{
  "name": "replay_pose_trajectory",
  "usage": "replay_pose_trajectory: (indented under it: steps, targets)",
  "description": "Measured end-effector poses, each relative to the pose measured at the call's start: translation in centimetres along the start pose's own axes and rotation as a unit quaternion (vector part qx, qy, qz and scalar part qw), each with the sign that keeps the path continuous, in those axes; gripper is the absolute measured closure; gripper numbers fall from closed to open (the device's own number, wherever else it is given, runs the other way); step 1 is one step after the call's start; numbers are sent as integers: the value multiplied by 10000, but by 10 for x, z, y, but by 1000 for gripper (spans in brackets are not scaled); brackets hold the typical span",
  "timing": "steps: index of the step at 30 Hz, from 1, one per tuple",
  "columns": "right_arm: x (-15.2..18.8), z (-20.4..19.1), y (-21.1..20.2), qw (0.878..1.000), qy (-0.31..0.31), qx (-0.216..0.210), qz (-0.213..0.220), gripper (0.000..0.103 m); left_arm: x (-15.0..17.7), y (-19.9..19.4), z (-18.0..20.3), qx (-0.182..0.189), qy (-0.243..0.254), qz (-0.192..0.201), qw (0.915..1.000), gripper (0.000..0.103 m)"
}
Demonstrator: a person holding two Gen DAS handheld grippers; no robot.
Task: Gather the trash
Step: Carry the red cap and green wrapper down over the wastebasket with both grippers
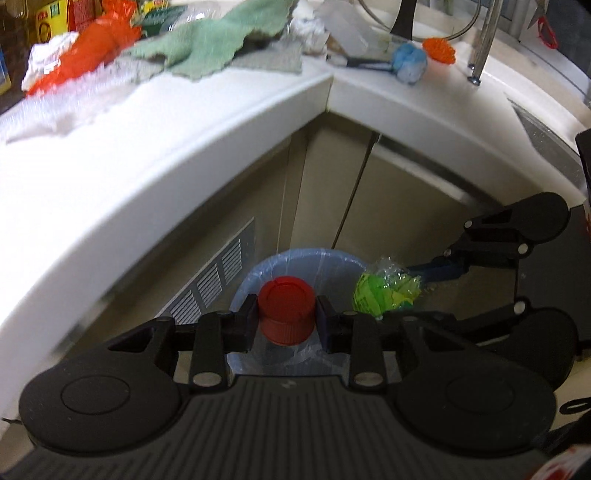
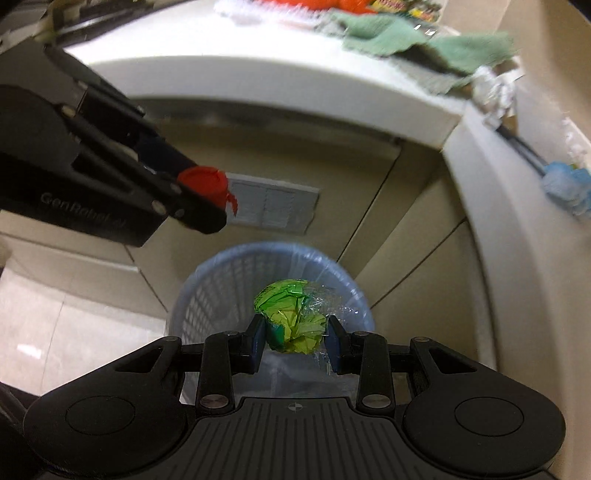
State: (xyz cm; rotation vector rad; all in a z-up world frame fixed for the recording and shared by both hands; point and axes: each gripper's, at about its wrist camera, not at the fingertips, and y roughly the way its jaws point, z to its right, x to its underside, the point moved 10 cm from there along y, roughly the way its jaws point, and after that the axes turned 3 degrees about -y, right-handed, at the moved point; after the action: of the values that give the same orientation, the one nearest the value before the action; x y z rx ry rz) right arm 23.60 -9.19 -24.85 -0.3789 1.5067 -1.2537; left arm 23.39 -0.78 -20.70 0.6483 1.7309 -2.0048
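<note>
Kitchen corner, seen from 2 wrist cameras aimed steeply downward over a floor-standing bin below an L-shaped white countertop (image 1: 184, 147).

Nearest the left camera, the left gripper (image 1: 286, 317) has its jaws drawn in on a red bottle cap (image 1: 286, 302), 1 pad on each side of the ribbed skirt. The cap's flat top faces the lens, so the piece is pinched across its width, a hold that suits a small rigid disc. Clear plastic shows just under the cap; whether it belongs to a bottle neck or to the bin liner cannot be told.

Nearest the right camera, the right gripper (image 2: 296, 338) is clamped on a crumpled green wrapper (image 2: 291, 321) with a tail of clear film (image 2: 325, 302) trailing from it. The wad is squeezed into a ball between the pads, so the jaws stand only partly closed.

Directly beneath both loads sits the blue mesh wastebasket (image 2: 207, 295), lined with a thin clear bag. Both pieces of trash hang over its mouth, which suggests that they are positioned for dropping; release has not yet occurred.

Behind the basket stand beige cabinet doors (image 1: 325, 192) and a white vent grille (image 2: 273, 206).

Farthest off, the countertop carries more litter for later trips: a green cloth (image 1: 218, 44), an orange plastic bag (image 1: 88, 51), crumpled white paper (image 1: 310, 33) and a blue-headed brush (image 1: 408, 61).
</note>
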Motion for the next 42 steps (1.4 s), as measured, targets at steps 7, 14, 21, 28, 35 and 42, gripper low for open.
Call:
replay_pose_trajectory:
  steps: [7,14,21,28,35,42]
  targets:
    - [17,-6,25,9995,-154,-92,-248,68,16,22,-2,-41,-160,-220,9996,74]
    - [30,-9,44,9985,-230,-151,-473,68,23,37,-2,-57,-157,-390,9991,74]
    - [34,-10,46,9982,-192,-218,-533,68,22,45,1,-59,-133,-469,9988,74]
    - [33,-8,48,9982,-188,-241,-507,68,21,45,3,-68,-165,-514,9985,74]
    - [33,-9,48,9983,-177,-241,-506,68,21,44,2,-74,-212,-497,9985,66]
    - [32,-6,47,9984,-142,-228,-491,68,22,38,-1,-129,-220,-496,9984,65]
